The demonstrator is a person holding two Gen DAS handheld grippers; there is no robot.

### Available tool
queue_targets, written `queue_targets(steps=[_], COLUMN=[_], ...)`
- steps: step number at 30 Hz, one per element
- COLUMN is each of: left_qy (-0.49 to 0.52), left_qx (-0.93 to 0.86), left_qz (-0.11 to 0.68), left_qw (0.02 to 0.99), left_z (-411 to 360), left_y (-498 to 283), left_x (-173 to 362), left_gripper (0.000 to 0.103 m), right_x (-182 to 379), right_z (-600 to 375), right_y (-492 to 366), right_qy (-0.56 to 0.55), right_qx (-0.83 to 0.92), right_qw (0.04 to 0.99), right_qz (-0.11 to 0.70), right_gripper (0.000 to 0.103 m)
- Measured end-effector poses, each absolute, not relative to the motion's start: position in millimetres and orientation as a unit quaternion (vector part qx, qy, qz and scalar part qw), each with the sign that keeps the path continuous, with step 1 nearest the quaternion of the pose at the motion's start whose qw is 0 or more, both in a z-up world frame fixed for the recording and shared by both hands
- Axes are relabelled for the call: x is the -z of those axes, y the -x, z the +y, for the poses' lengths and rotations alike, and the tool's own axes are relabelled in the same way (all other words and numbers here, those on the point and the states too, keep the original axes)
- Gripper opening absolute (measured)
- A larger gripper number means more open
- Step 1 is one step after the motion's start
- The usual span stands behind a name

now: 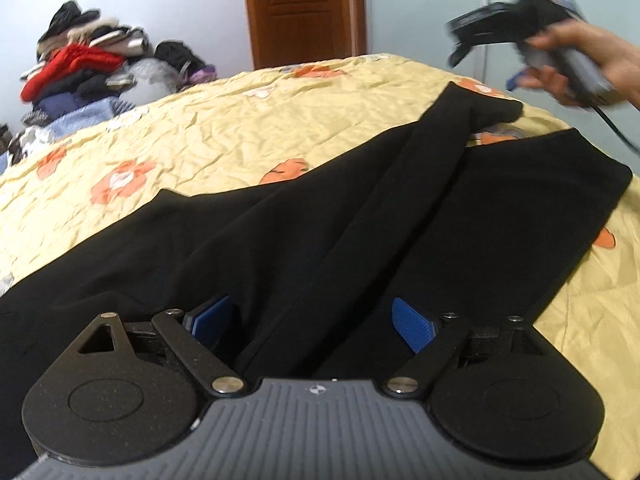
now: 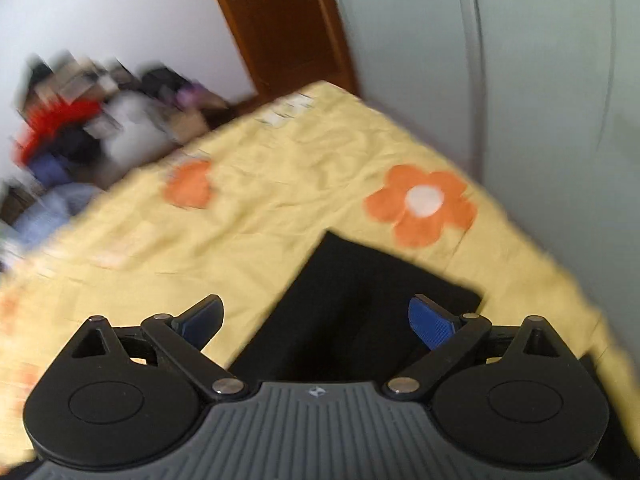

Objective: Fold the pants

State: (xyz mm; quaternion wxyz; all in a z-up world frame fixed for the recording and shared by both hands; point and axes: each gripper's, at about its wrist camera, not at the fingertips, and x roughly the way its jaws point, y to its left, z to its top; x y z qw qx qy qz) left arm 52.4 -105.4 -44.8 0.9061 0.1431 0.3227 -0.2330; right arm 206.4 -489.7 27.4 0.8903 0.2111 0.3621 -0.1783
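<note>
Black pants (image 1: 320, 240) lie spread over a yellow flowered bedspread (image 1: 240, 128), legs running toward the far right, one leg end (image 1: 492, 108) folded over. My left gripper (image 1: 312, 320) hovers over the near part of the pants, jaws wide open, blue pads (image 1: 412, 322) apart with only loose cloth below. In the left wrist view the right gripper (image 1: 480, 44) is held in a hand (image 1: 592, 60) in the air at the upper right, blurred. In the right wrist view my right gripper (image 2: 316, 320) stands open above a black leg end (image 2: 360, 304), gripping nothing.
A heap of mixed clothes (image 1: 88, 76) is piled against the white wall at the bed's far left. A brown wooden door (image 1: 304, 8) stands behind the bed. A pale wardrobe front (image 2: 500, 80) borders the bed's right side. A cable (image 1: 616, 128) trails from the right gripper.
</note>
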Motion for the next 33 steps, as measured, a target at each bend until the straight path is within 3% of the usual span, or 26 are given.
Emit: queue_targets(steps=[7, 13, 16, 18, 19, 20, 23, 33], left_qy=[-0.132, -0.117, -0.114, -0.114, -0.113, -0.112, -0.110, -0.110], left_qx=[0.243, 0.250, 0.254, 0.255, 0.255, 0.256, 0.259, 0.270], left_qz=[0.306, 0.307, 0.309, 0.308, 0.308, 0.307, 0.306, 0.305], left_qw=[0.911, 0.911, 0.910, 0.910, 0.910, 0.910, 0.910, 0.907], left_z=[-105, -101, -100, -100, -100, -99, -98, -98], left_y=[-50, -54, -55, -55, -55, -55, -55, -53], left_x=[52, 54, 55, 55, 55, 55, 55, 52], left_gripper=[0.100, 0.103, 0.103, 0.103, 0.103, 0.103, 0.103, 0.099], right_x=[-10, 11, 13, 11, 9, 7, 1, -31], right_z=[-490, -483, -482, -483, -484, -487, -490, -511], right_y=[-268, -293, -295, -296, -294, -293, -283, -190], right_qy=[-0.198, -0.172, -0.158, -0.158, -0.160, -0.174, -0.176, -0.245], right_qx=[0.191, 0.225, 0.235, 0.238, 0.238, 0.235, 0.238, 0.210], right_qw=[0.876, 0.856, 0.854, 0.854, 0.855, 0.856, 0.860, 0.895], right_qz=[0.396, 0.433, 0.435, 0.436, 0.432, 0.427, 0.416, 0.308], right_gripper=[0.098, 0.068, 0.064, 0.041, 0.019, 0.009, 0.004, 0.003])
